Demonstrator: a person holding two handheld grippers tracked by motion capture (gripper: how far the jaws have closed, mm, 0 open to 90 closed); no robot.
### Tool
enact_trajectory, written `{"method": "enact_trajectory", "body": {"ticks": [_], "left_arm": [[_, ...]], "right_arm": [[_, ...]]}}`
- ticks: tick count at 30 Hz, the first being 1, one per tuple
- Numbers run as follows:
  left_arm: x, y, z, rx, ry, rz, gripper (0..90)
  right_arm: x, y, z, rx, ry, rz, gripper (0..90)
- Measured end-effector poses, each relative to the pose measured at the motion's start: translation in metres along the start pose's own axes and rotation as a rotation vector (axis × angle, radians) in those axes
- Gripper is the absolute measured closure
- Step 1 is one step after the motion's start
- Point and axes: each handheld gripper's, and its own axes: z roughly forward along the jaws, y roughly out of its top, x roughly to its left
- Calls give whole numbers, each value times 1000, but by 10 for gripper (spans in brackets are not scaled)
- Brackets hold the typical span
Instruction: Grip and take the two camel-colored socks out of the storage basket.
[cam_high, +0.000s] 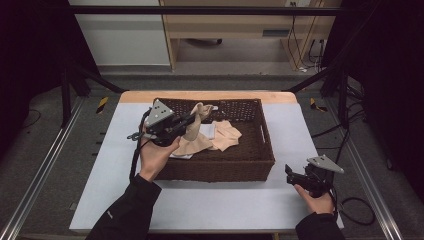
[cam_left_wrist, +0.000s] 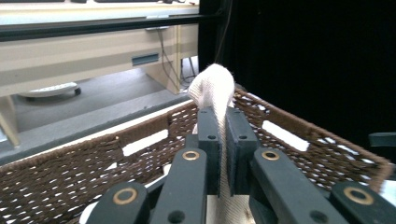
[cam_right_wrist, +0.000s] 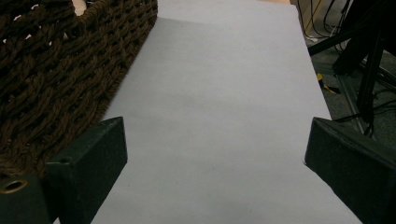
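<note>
Now my left gripper (cam_high: 196, 116) pinches one beige cloth (cam_left_wrist: 214, 86) above one basket (cam_high: 267, 145); my right gripper (cam_right_wrist: 215, 154) gapes over the surface (cam_right_wrist: 224, 93).

Overall light: dim room, dark curtains at both sides; table (cam_high: 210, 200) evenly lit from above.
Shadows: soft, faint band on the table beside the basket (cam_high: 220, 167).
Glare: pale cloth (cam_left_wrist: 215, 88) slightly overexposed in the left gripper view.
Focus: high view soft and low in detail; near jaws blurred in the right gripper view.
</note>
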Motion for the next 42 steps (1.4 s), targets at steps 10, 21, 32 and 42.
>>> {"method": "enact_trajectory", "body": {"ticks": [10, 21, 32, 42], "left_arm": [[-22, 5, -37, -36, -62, 39, 854], [-43, -1, -61, -39, -122, 78, 854], [-56, -15, -79, -41, -177, 87, 854], [-71, -38, -82, 10, -232, 98, 854]], "right_arm": [[0, 0, 0, 2, -1, -1, 60], [1, 0, 0, 3, -5, -7, 60], [1, -1, 0, 7, -6, -4, 61], [1, -1, -1, 7, -5, -1, 62]]}}
